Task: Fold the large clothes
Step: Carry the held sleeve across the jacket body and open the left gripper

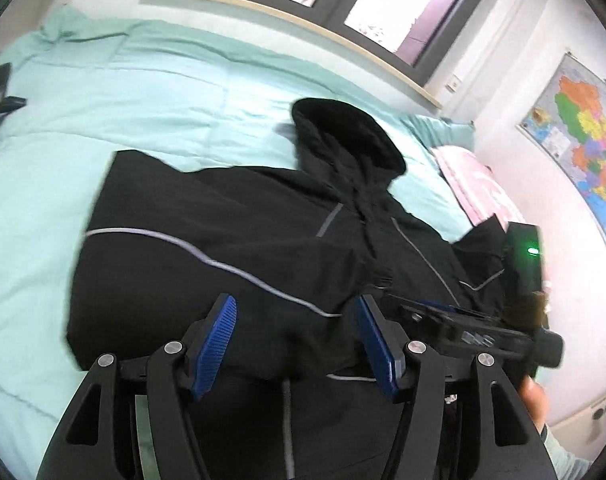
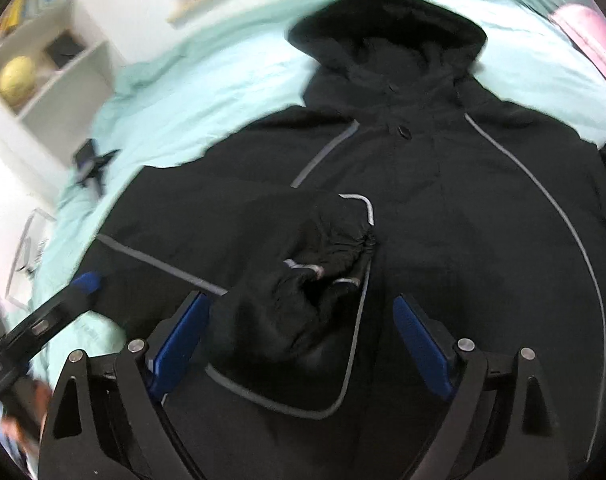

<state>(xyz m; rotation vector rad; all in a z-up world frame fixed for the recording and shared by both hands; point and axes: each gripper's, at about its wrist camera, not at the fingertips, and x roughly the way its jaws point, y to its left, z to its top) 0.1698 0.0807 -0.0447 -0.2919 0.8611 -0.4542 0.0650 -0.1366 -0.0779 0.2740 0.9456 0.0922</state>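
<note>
A black hooded jacket (image 1: 239, 248) with grey piping lies on a mint green bed cover (image 1: 103, 92). Its hood (image 1: 343, 132) points toward the window. In the right wrist view the jacket (image 2: 463, 216) fills the middle, and one sleeve (image 2: 303, 256) lies folded across the chest with its cuff bunched. My left gripper (image 1: 295, 316) is open and empty just above the jacket's folded sleeve. My right gripper (image 2: 303, 316) is open and empty, its blue pads (image 2: 179, 340) either side of the sleeve cuff. The right gripper also shows in the left wrist view (image 1: 483, 328), over the jacket's right side.
A pink pillow (image 1: 479, 184) lies at the head of the bed, a map (image 1: 583, 148) hangs on the wall. A window sill (image 1: 287, 28) runs along the bed's far side. White shelves (image 2: 43, 68) stand beyond the bed. A dark object (image 2: 91, 160) lies on the cover's left part.
</note>
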